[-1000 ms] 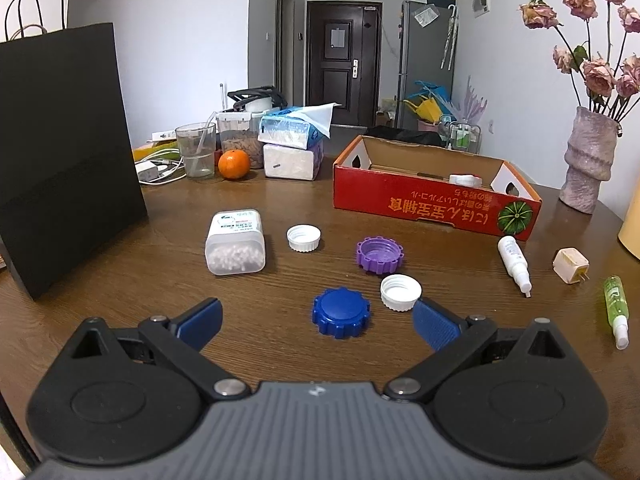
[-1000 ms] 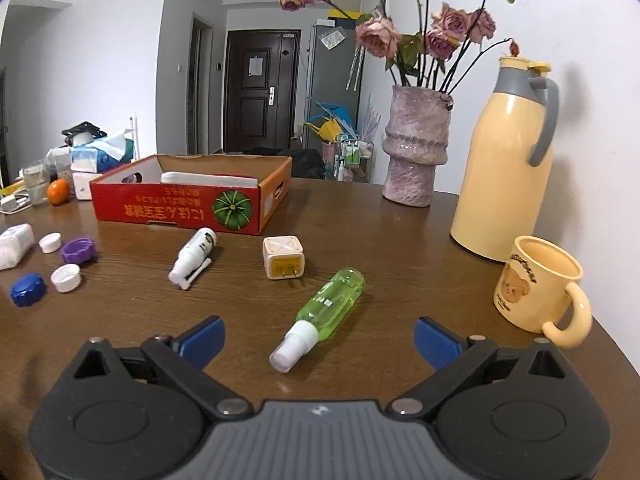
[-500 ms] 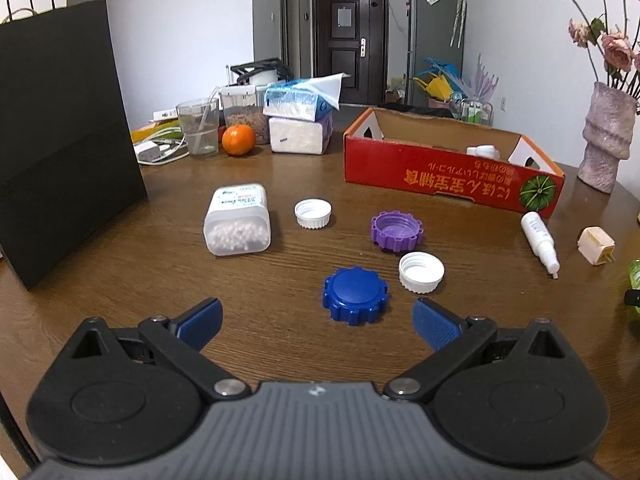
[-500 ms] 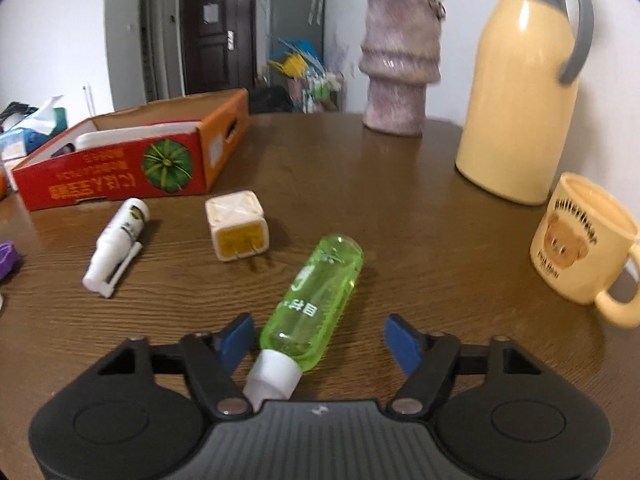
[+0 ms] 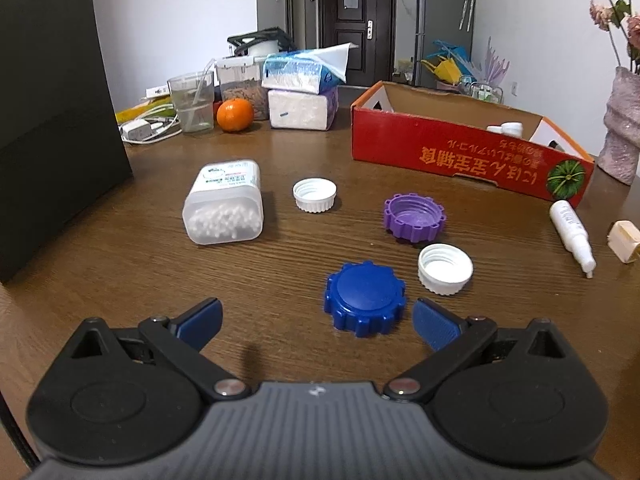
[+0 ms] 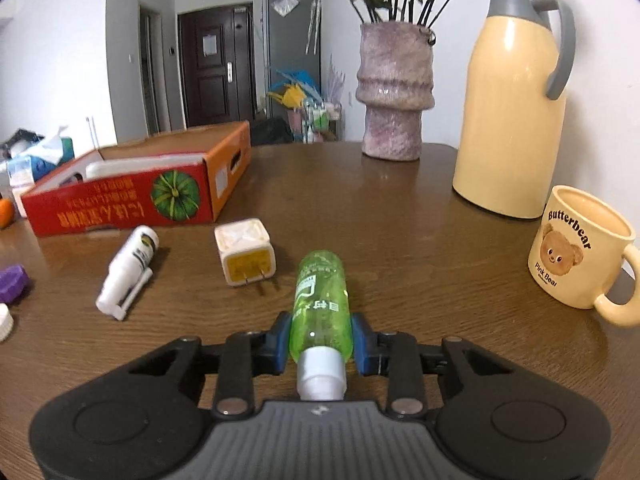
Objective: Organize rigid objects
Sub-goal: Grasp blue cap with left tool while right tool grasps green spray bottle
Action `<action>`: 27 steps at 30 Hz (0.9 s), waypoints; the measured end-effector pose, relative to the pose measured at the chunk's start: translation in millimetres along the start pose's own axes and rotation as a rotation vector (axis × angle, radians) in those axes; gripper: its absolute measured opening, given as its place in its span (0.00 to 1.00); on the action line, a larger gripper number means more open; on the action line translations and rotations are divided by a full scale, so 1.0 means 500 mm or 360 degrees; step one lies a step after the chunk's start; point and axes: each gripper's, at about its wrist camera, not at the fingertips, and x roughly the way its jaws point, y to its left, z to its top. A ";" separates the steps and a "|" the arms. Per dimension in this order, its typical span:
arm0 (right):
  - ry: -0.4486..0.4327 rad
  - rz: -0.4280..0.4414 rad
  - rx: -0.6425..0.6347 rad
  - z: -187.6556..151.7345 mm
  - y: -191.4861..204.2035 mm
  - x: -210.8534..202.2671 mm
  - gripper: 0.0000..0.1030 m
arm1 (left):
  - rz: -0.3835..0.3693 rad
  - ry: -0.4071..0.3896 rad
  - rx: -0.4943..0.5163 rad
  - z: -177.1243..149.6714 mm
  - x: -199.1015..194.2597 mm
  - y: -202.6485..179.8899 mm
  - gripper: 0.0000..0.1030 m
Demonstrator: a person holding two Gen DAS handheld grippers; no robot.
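Wooden table point(image 6: 400, 208), living-room clutter behind. Your right gripper point(image 6: 320, 340) has gone from wide open a second ago to clamped on the green spray bottle point(image 6: 322, 300): both blue pads sit against its sides just above the white cap, cap end toward the camera, body pointing away. Half a second ago the pads were only straddling it. The bottle looks as if it is lying on the wood rather than lifted, but the fisheye angle makes that hard to call.

Your left gripper point(image 5: 316, 320) is spread, holding nothing. It has closed in on the blue cap point(image 5: 365, 298), which now sits just ahead of the right pad, off-centre rather than between the fingers.

Meaning: first grasp looks done, so next is probably lift and carry to the red box point(image 6: 136, 196), which sits well left of the bottle with the charger plug point(image 6: 245, 252) and white tube point(image 6: 128, 272) between. Grip is near one end, so expect the far end to sag on lift.
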 end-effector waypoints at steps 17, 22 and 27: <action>-0.0131 0.0058 0.0008 -0.005 0.006 -0.042 0.29 | -0.0024 0.0098 0.0094 0.031 0.101 -0.023 1.00; -0.0136 0.0057 0.0007 -0.005 0.009 -0.043 0.29 | -0.0079 0.0092 0.0106 0.039 0.110 -0.025 0.94; -0.0137 0.0056 0.0007 -0.007 0.012 -0.044 0.29 | -0.0119 0.0071 0.0117 0.040 0.107 -0.027 0.78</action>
